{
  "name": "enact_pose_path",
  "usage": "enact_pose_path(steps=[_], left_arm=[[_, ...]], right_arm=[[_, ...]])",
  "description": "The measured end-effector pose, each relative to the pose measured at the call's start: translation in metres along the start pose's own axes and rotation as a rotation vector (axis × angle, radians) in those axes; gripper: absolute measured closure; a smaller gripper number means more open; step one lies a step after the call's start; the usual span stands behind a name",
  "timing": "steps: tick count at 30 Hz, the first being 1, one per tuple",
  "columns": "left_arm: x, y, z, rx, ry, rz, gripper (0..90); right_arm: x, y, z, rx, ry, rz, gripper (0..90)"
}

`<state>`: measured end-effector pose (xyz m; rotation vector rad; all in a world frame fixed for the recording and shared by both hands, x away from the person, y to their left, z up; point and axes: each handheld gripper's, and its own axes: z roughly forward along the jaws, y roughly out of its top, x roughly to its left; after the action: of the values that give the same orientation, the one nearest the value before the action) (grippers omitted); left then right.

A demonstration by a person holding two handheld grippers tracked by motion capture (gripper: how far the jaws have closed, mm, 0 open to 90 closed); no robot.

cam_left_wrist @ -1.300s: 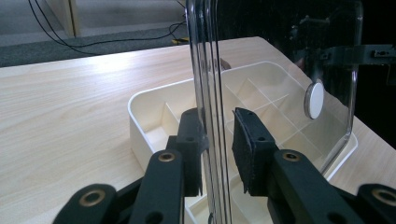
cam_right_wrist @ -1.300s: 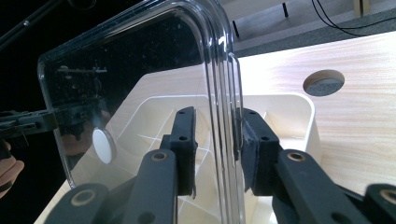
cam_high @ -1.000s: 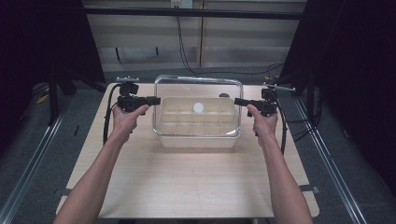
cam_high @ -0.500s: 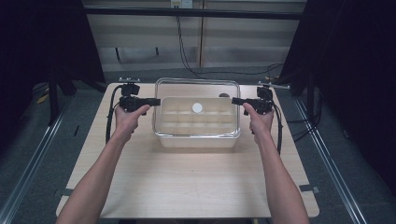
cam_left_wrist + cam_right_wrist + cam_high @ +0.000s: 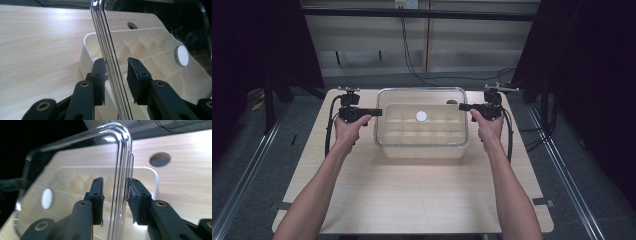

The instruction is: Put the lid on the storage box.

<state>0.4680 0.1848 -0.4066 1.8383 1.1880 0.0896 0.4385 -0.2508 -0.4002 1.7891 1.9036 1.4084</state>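
Note:
A clear plastic lid (image 5: 422,95) hangs level just above a cream box (image 5: 422,151) with several compartments, at the middle back of the table. A white disc (image 5: 421,116) lies in one compartment. My left gripper (image 5: 379,112) holds the lid's left short edge and my right gripper (image 5: 460,106) holds its right short edge. In the left gripper view the lid's rim (image 5: 100,30) runs between the pads of the left gripper (image 5: 116,75), with the box (image 5: 150,50) behind. In the right gripper view the rim (image 5: 122,157) passes between the pads of the right gripper (image 5: 115,195).
The pale wooden table (image 5: 412,200) has a round hole (image 5: 452,102) behind the box's right end. Metal rails run along the floor on both sides. Cables trail from each gripper over the table's back corners.
Both grippers and the lid between them have shifted slightly toward the person. The box has stayed in place.

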Motion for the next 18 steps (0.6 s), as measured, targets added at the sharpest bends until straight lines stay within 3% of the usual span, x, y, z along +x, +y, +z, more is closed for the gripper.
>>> enact_pose_path(steps=[7,18], left_arm=[[-0.002,0.000,0.005,0.012,-0.005,-0.003,67.5],[-0.003,0.001,0.017,0.034,0.006,-0.006,66.0]], right_arm=[[-0.011,-0.008,0.003,0.002,0.006,0.040,66.0],[-0.021,-0.011,0.011,0.006,-0.025,0.053,63.3]])
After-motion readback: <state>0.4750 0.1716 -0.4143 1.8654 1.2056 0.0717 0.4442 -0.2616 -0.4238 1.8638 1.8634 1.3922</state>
